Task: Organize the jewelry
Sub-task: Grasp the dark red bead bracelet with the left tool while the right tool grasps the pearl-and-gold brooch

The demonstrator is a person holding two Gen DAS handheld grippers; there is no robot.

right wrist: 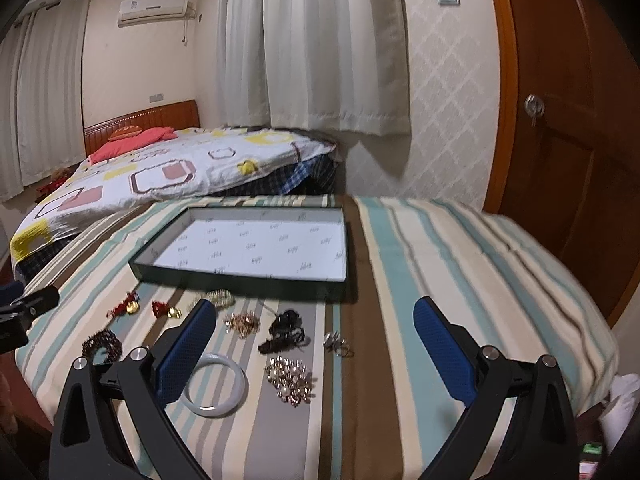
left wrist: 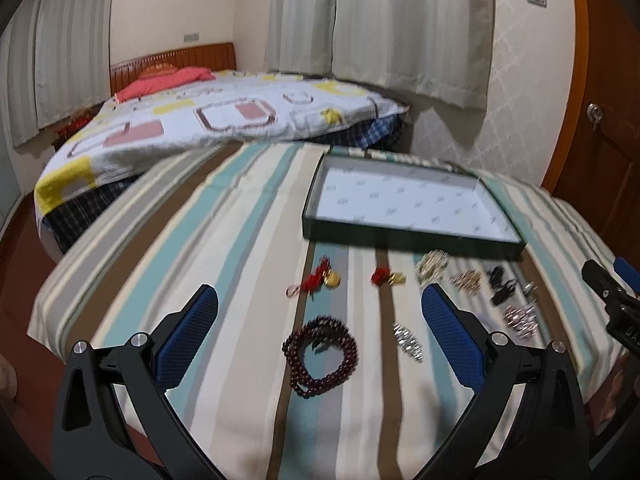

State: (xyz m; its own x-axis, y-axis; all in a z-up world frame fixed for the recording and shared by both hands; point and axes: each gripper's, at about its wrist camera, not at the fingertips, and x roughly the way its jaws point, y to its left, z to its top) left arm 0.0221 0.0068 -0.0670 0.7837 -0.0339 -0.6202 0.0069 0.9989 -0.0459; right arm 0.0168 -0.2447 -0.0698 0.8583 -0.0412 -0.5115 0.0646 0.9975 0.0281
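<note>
A shallow dark-green rectangular tray with white printed lining (right wrist: 240, 276) lies on the striped cloth worktop (right wrist: 420, 272), its long axis running left to right, beyond the scattered jewelry. Both the left claw (left wrist: 320, 332) and right claw (right wrist: 312, 344) hover spread wide, holding nothing. A dark red bead bracelet (left wrist: 320, 354) lies between the left claw's blue pads; a white bangle (right wrist: 214, 384) lies just beside a pearl cluster brooch (right wrist: 289, 379).

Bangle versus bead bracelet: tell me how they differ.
The bangle is one smooth, pale, rigid ring; the bead bracelet is dark red beads looped in several coils. The bangle lies by the right gripper, the bracelet between the left gripper's fingers. Both rest flat on the striped cloth, outside the tray.
</note>
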